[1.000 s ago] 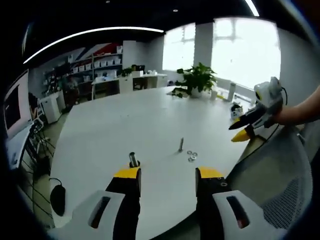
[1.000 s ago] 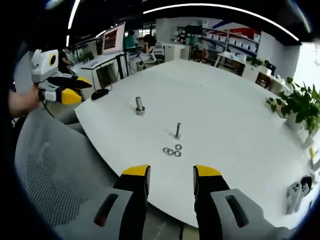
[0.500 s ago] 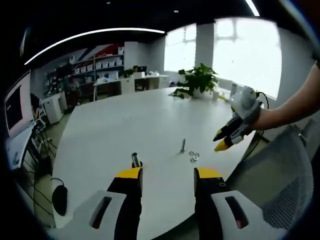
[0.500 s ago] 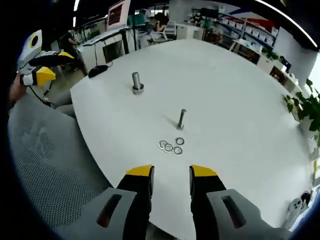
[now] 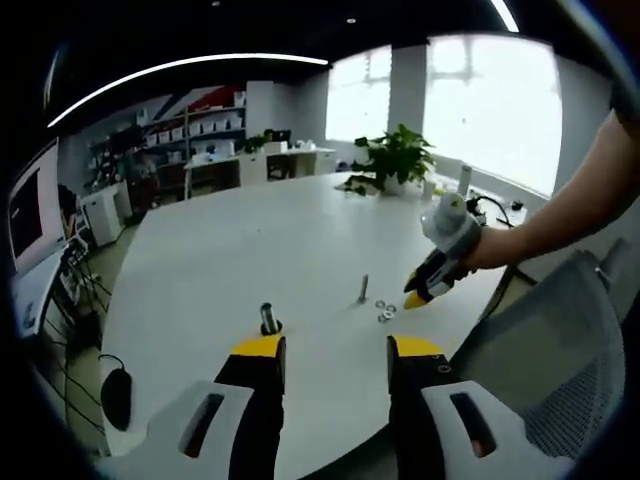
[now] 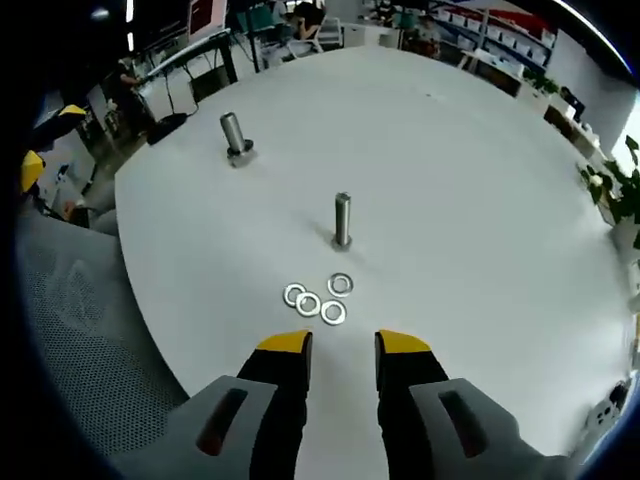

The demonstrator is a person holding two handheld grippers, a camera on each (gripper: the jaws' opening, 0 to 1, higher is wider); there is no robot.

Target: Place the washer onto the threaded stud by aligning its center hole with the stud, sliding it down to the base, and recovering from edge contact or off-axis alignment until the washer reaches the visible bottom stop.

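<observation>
Near the surface edge, four washers lie clustered just before the upright threaded stud. Right gripper hovers close above them, jaws parted, empty. Left gripper hangs back, jaws wide, a second stud just beyond.

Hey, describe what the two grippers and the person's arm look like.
Each gripper, left and right, has two black fingers with yellow tips on light grey bodies with dark slots. In the left gripper view the right gripper shows a white housing and a dark cable. The forearm is bare, no sleeve showing.
</observation>
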